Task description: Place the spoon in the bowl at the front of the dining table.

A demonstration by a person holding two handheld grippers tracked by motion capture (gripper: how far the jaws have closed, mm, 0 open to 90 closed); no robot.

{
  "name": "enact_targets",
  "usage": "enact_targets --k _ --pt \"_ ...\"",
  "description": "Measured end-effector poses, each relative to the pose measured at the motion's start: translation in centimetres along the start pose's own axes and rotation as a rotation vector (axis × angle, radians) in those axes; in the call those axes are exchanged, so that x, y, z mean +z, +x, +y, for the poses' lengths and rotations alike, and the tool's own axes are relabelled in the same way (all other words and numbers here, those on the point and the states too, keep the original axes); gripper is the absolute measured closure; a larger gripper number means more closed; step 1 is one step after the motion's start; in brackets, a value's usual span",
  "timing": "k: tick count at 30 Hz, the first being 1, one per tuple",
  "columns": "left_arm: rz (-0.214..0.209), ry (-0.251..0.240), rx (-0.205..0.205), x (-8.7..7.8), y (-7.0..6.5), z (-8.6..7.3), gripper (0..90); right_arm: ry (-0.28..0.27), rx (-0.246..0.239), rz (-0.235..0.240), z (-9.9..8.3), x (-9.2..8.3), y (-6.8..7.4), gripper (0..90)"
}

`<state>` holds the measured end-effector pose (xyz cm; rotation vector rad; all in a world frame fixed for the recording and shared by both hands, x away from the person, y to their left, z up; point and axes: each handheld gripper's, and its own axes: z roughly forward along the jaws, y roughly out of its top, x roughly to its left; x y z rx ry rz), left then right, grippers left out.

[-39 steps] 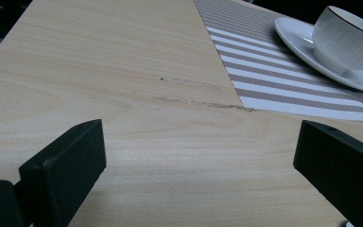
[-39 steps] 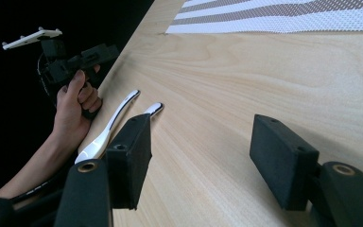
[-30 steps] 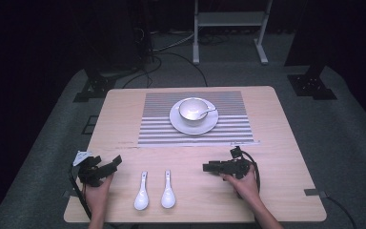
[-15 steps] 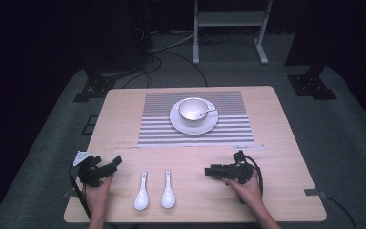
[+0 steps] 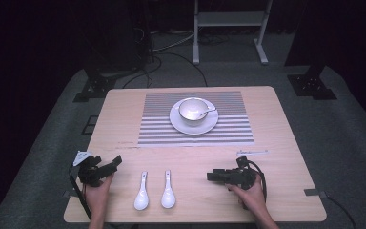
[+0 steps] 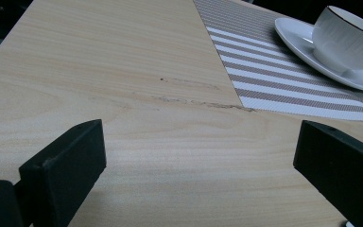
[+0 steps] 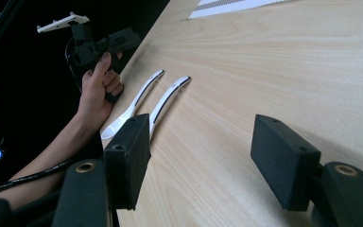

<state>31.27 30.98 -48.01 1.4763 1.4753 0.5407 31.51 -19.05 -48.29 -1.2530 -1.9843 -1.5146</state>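
Your right gripper [image 5: 213, 176], jaws spread and empty, points toward 9 o'clock at the two spoons [image 5: 167, 190]; they look like glazed ceramic, slippery and brittle, so pinch the right one mid-handle

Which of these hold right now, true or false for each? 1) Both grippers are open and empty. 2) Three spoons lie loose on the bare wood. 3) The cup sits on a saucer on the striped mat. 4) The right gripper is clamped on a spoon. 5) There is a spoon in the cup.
1) True: the left gripper and the right gripper both stand open with nothing between the jaws.
2) False: two white spoons, the left spoon and the right spoon, lie side by side on the table.
3) True: the cup sits on its saucer on the striped mat.
4) False: its jaws are apart, short of the spoons.
5) True: a spoon in the cup leans over the rim.
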Motion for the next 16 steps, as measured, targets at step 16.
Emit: enact_targets --k 16 --pt "-0.002 -0.002 -0.002 0.0 0.1 0.0 1.8 -0.041 0.037 0.017 -1.3 -1.4 -0.4 35.9"
